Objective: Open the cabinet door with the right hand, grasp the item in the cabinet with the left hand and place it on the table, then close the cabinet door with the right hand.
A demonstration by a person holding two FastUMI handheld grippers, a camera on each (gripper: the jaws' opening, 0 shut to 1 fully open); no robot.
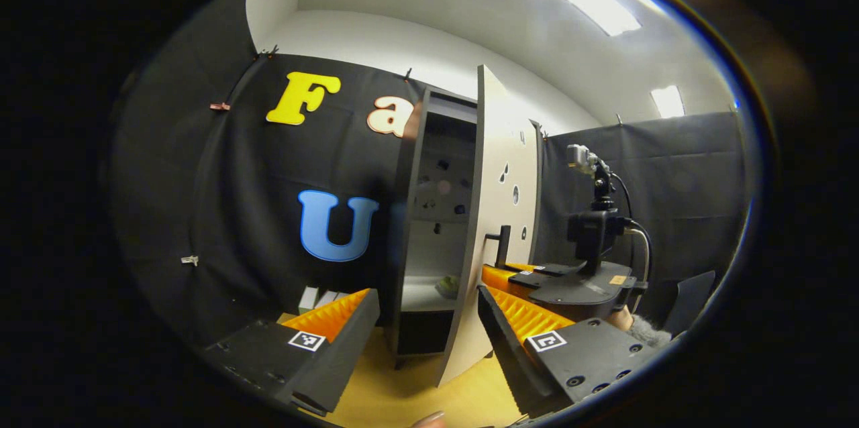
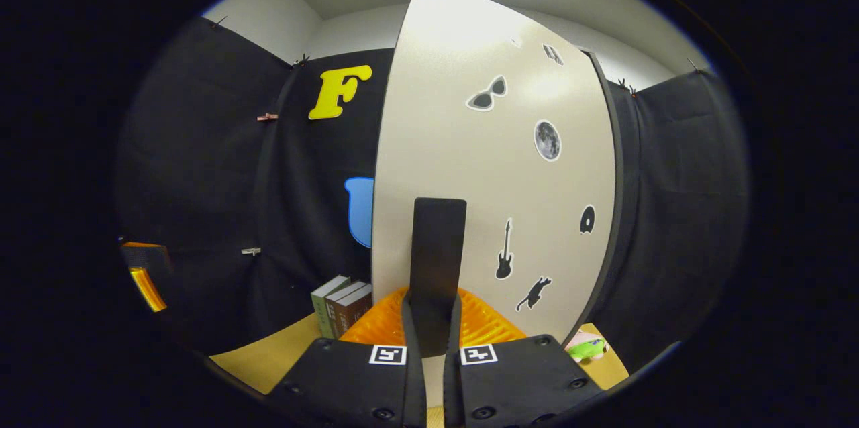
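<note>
Cabinet (image 1: 429, 213), tall and narrow with a dark frame and pale shelves, stands on a yellow wooden table (image 1: 396, 394) against the black cloth booth wall. Its cream-white door (image 1: 500, 213) is swung open toward the camera in the left gripper view, and the same door, dotted with small black stickers, takes up most of the middle in the right gripper view. A straight black bar handle (image 2: 437, 260) is mounted upright on the door's front. The right gripper (image 2: 433, 321) is clamped on this handle, both fingers pressing its sides; in the left gripper view that gripper appears beyond the door's edge, at the handle. The left gripper (image 1: 423, 327) hangs in front of the open cabinet with its fingers spread wide and nothing between them. Three upright books (image 2: 342, 307), green and brown, stand on the table to the left of the cabinet. A small pale greenish item (image 1: 448, 286) lies on the cabinet's lower shelf, too blurred to identify. A small green and pink object (image 2: 585, 346) lies on the table at the door's right edge.
</note>
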